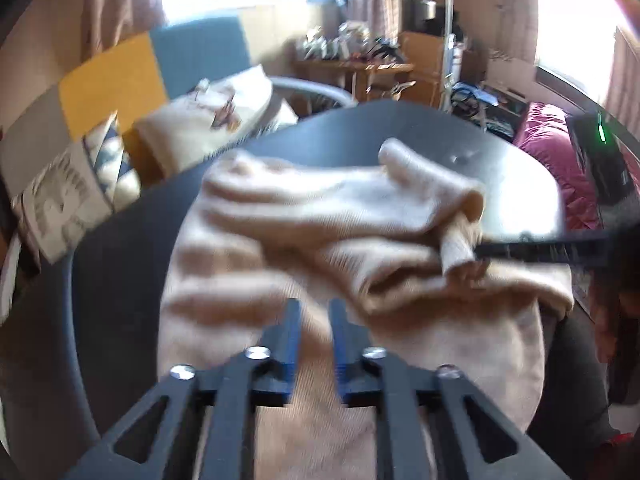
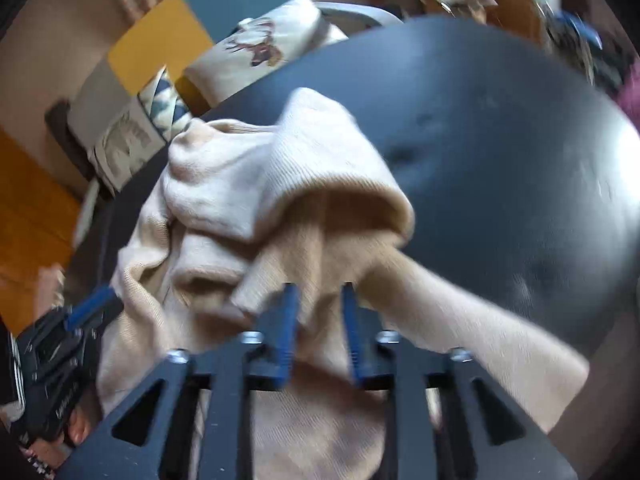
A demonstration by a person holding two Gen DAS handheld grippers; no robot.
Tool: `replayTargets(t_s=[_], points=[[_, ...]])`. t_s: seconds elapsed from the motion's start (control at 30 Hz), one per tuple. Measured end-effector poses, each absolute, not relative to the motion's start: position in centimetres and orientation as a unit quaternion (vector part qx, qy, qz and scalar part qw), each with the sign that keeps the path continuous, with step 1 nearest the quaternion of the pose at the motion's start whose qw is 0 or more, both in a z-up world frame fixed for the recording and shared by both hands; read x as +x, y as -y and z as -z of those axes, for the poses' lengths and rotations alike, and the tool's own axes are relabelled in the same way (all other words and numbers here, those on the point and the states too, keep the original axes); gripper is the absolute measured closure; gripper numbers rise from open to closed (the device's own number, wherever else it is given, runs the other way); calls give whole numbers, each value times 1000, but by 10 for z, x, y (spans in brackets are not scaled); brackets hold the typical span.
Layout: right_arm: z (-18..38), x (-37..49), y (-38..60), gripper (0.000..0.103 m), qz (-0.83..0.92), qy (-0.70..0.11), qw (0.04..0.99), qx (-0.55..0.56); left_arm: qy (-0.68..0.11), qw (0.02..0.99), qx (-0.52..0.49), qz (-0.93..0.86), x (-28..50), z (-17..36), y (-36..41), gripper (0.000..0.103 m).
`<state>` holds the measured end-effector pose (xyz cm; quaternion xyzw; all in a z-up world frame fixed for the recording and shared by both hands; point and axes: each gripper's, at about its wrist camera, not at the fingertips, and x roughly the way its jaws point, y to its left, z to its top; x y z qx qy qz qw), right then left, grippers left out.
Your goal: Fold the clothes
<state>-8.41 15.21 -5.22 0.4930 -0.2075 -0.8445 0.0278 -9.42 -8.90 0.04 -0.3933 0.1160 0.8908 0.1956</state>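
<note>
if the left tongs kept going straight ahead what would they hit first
Probably the beige sweater: the left tongs point straight into its bunched fold on the black table. Depth is blurred, so how near the fold lies is unclear.

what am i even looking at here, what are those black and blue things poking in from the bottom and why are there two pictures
Those are hand-held tongs, one in each of a person's hands; no robot arm is involved. Each carries a wide-angle camera looking along its two blue-tipped fingers, hence two pictures: one from the left tongs, one from the right tongs.

On the round dark table lies a crumpled beige sweater. The right tongs' fingers straddle a fold of it and appear to pinch a sleeve; the left view shows them reaching in from the side. The left tongs sit over the sweater's lower part with a narrow gap; whether they grip cloth is unclear. A patterned cushion lies behind.
</note>
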Motion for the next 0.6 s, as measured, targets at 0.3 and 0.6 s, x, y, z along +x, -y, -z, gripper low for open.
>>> replayTargets(t_s=[0.3,0.6], points=[[55,-60,-175,39,847,183,8,498,-208,249,-446,-834,-160,15,-9,82],[60,-54,-167,32,863,109,6,493,-238,283,-460,-807,-168,45,-63,82]])
